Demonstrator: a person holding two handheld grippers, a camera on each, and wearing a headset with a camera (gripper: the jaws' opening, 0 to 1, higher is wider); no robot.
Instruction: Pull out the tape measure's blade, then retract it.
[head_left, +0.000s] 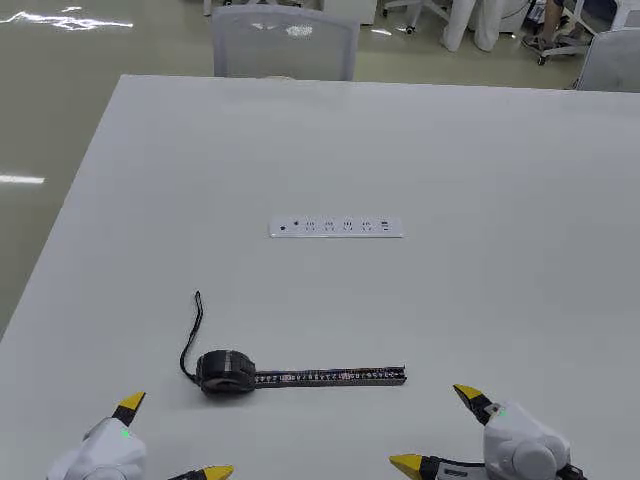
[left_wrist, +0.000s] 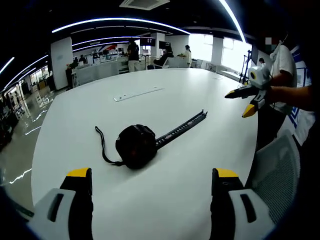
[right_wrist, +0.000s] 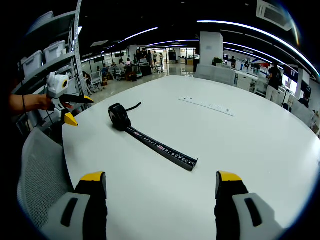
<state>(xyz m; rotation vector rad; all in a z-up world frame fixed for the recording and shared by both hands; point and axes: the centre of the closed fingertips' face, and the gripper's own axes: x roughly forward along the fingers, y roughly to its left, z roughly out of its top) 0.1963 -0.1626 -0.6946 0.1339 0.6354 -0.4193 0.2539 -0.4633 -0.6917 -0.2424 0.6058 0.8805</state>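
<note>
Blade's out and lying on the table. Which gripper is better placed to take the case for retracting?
Left, probably. The left gripper hovers open nearest the tape measure's case, which sits dead ahead in its own view. The right gripper, also open, is nearer the blade tip.

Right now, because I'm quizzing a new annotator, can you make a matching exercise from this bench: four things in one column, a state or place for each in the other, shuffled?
Things
1. blade
2. wrist strap
3. socket strip
4. left tool

States or places
A. open, holding nothing
B. white, farther from the person than the tape measure's case
C. pulled out, lying flat
D. black loop trailing from the case

Pairs: 1-C, 2-D, 3-B, 4-A.
</note>
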